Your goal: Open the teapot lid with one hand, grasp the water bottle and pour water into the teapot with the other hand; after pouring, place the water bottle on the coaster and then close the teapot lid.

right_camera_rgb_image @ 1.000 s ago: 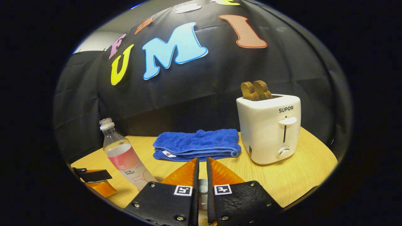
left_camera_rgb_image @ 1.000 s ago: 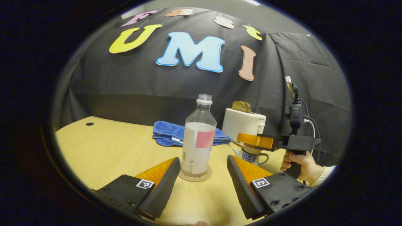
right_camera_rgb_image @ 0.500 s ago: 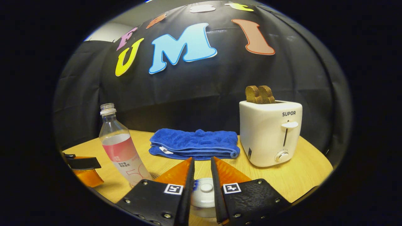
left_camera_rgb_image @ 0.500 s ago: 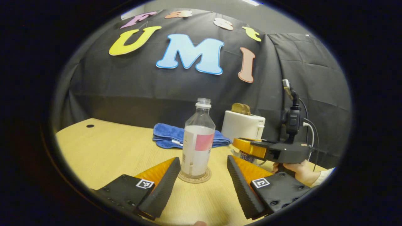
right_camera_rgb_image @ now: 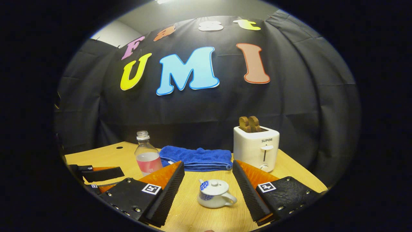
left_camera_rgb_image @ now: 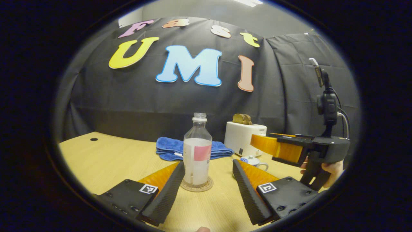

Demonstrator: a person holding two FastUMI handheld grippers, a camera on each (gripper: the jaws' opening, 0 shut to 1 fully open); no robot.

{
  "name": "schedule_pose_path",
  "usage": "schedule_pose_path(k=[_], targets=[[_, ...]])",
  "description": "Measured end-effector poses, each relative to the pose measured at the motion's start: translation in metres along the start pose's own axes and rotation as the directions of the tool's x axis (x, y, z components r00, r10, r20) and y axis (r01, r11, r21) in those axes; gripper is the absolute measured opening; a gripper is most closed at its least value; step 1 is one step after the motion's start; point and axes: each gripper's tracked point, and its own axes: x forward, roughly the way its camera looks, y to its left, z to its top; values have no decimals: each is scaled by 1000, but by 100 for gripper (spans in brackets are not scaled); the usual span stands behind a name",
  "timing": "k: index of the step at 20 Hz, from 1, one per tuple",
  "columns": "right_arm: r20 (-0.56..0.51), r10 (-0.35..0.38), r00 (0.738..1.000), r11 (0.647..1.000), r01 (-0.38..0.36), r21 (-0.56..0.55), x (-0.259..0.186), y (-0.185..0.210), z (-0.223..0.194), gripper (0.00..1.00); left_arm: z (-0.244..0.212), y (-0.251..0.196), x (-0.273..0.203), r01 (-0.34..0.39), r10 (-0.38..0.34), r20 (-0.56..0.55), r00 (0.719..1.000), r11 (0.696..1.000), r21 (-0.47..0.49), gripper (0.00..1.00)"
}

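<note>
**Both tools spread, bottle on coaster, lid on teapot**

In the left gripper view we saw our left tool (left_camera_rgb_image: 208, 180) spread wide, pinching nothing. The bottle (left_camera_rgb_image: 197, 154) stood upright on the coaster (left_camera_rgb_image: 197, 186), just beyond the fingertips and in line with the gap between them. It was uncapped and held water to roughly the top of its pink label. Neither finger touched it.

To the right in that same view, the right tool (left_camera_rgb_image: 264, 145) hung in the air above the surface (left_camera_rgb_image: 106, 158), gripped from below by a hand (left_camera_rgb_image: 331, 169). From that side angle we could not tell how its fingers stood. Below it, partly hidden behind our left tool's finger, sat the small white teapot (left_camera_rgb_image: 255, 161).

The right gripper view settled the matter: our right tool (right_camera_rgb_image: 208, 178) was spread wide too, empty, with the teapot (right_camera_rgb_image: 214, 194) on the surface in the gap between the fingers, touched by neither. The lid (right_camera_rgb_image: 213, 184) sat on the pot, its knob up, the handle pointing right.

Farther back we saw the bottle (right_camera_rgb_image: 147, 157) to the left, a folded blue towel (right_camera_rgb_image: 196, 158) in the middle, and a white toaster (right_camera_rgb_image: 256, 147) with two slices of toast (right_camera_rgb_image: 248, 124) standing in it. The left tool (right_camera_rgb_image: 101, 174) showed at the left edge.
</note>
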Motion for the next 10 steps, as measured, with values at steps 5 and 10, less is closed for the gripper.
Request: schedule_pose_path(k=[5,10], targets=[[31,-68,997,998,68,4,-65,-3,-10,93,-2,-14,-31,-7,7,16,1000,1000,13,100],[35,-97,995,995,96,23,-98,5,-41,93,-4,-15,-60,-90,87,47,995,994,64,100]])
